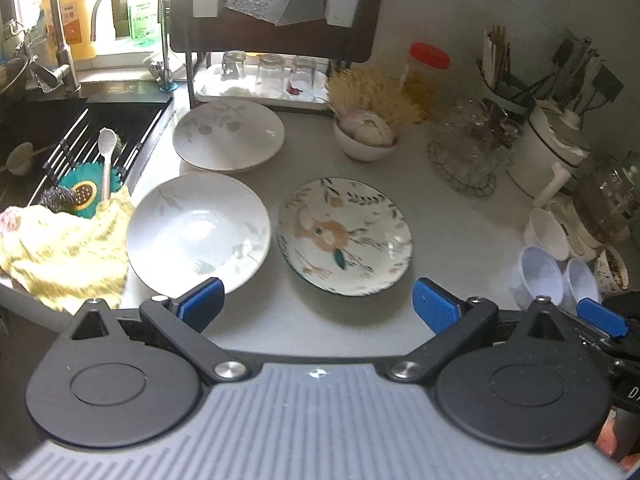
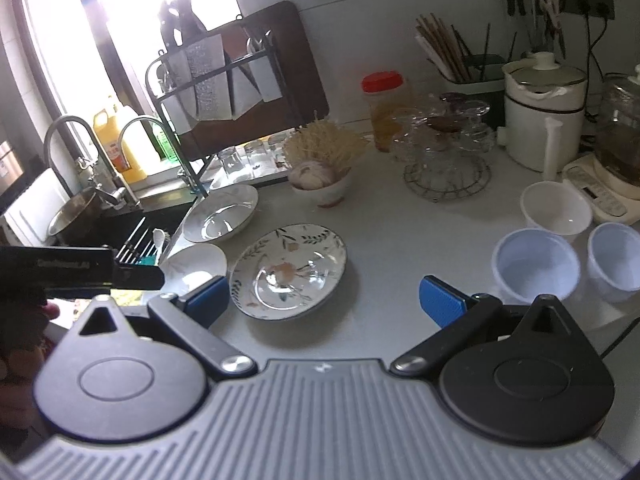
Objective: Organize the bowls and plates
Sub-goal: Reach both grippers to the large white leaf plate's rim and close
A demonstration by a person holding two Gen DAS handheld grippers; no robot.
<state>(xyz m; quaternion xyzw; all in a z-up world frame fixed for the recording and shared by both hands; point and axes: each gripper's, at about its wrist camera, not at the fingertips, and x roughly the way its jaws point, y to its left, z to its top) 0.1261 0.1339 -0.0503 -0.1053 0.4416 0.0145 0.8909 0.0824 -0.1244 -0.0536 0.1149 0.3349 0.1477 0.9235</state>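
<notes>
Left wrist view looks down on three dishes lying on the pale tabletop (image 1: 460,216): a flowered plate (image 1: 345,236) in the middle, an empty white plate (image 1: 199,233) just beside it on the left, and another white plate (image 1: 229,134) farther back, near the drying rack (image 1: 264,88), which holds upturned glasses (image 1: 269,72). Behind the flowered plate a small white bowl (image 1: 365,138) holds something pale and rounded, with a tuft of yellow bristles rising at its back. At the right edge stand two empty bluish cups (image 2: 536,266) side by side and an empty white bowl (image 2: 557,207) just behind them.

The left gripper (image 1: 318,300) hovers above the near edge of the tabletop, its blue-padded fingers (image 1: 202,300) spread wide and holding nothing — the left finger sits over the rim of the nearer white plate. The right gripper (image 2: 324,300) hangs alongside, fingers (image 2: 442,300) equally wide and empty, the flowered plate between and beyond them.

To the left lie a dark sink (image 1: 52,120) with a faucet (image 1: 128,12), a yellow cloth (image 1: 68,252) draped over its edge and a white spoon (image 1: 107,160) on a teal mat. Along the wall stand a red-lidded jar (image 1: 426,68), stacked glassware (image 1: 466,148), a white pot (image 2: 544,116) and a utensil holder — a bright window lights the sink side.
</notes>
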